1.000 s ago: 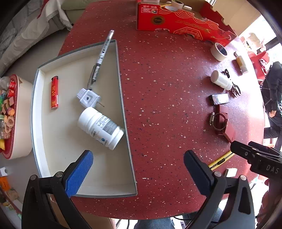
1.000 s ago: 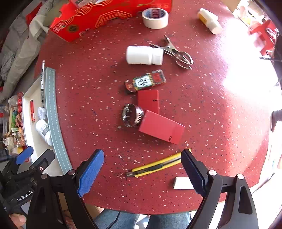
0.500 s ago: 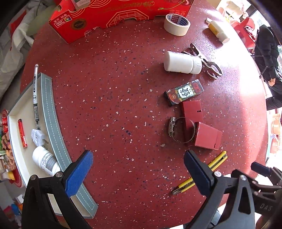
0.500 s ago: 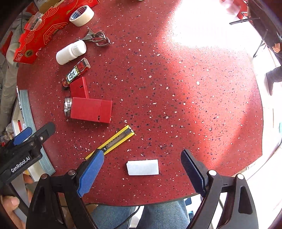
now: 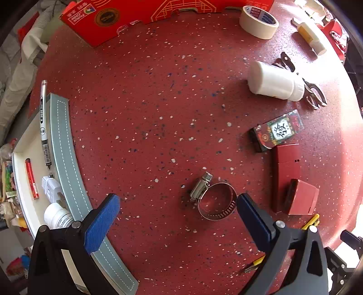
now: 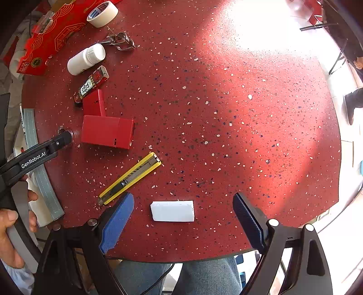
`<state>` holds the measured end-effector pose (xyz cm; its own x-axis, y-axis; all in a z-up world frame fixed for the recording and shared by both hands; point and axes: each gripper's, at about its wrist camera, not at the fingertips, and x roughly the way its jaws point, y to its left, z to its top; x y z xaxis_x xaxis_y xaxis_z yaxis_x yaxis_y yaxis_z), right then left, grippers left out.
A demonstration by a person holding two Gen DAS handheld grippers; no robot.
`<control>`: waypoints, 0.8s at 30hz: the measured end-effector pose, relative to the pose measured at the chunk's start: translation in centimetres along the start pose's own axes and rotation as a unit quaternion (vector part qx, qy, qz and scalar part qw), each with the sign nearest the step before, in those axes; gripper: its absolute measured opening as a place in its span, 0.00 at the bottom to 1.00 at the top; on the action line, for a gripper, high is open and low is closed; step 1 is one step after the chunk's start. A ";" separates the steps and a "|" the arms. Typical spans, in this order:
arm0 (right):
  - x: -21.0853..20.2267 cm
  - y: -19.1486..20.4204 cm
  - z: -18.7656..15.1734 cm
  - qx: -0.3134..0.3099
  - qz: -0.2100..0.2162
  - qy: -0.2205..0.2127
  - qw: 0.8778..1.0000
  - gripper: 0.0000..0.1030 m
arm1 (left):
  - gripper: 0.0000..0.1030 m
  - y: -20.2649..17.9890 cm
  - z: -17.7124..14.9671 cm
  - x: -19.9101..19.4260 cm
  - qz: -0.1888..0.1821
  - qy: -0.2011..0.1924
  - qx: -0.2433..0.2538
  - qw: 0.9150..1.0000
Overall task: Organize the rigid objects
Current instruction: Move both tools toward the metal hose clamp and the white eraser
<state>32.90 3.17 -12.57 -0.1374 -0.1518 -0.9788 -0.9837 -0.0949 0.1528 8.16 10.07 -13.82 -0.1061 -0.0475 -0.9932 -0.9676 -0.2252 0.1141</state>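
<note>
My left gripper is open and empty, low over the red table; a metal hose clamp lies just inside its right finger. The grey-rimmed tray at the left holds a marker pen, a red lighter, a white plug and a white bottle. My right gripper is open and empty, with a white block lying between its fingers. A yellow utility knife lies just left of it. The left gripper also shows in the right wrist view.
On the table lie a white bottle, metal pliers, a patterned small box, two red boxes, a tape roll, a glue stick and a large red carton. The table's front edge is close below.
My left gripper has swung from over the tray rightward to the hose clamp and come closer to the table. My right gripper has moved toward the front edge, bringing the white block between its fingers.
</note>
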 end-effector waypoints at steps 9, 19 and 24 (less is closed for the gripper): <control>2.2 0.7 -1.9 -0.009 -0.018 0.010 1.000 0.87 | 1.00 -0.2 -1.9 -0.6 -0.005 -0.023 0.006 1.000; 5.5 2.6 -2.3 -0.040 -0.068 0.006 0.997 0.87 | 1.00 -2.2 -1.7 0.9 -0.018 -0.020 0.008 1.000; 6.4 3.7 -3.2 -0.061 -0.092 0.000 0.994 0.87 | 1.00 0.7 -2.2 1.7 -0.051 -0.017 -0.031 0.998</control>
<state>28.81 -1.29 -17.79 0.0428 -0.1219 -0.9916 -0.9707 -0.2401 -0.0124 7.81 7.72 -15.37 -0.0161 0.0121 -0.9998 -0.9581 -0.2862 0.0119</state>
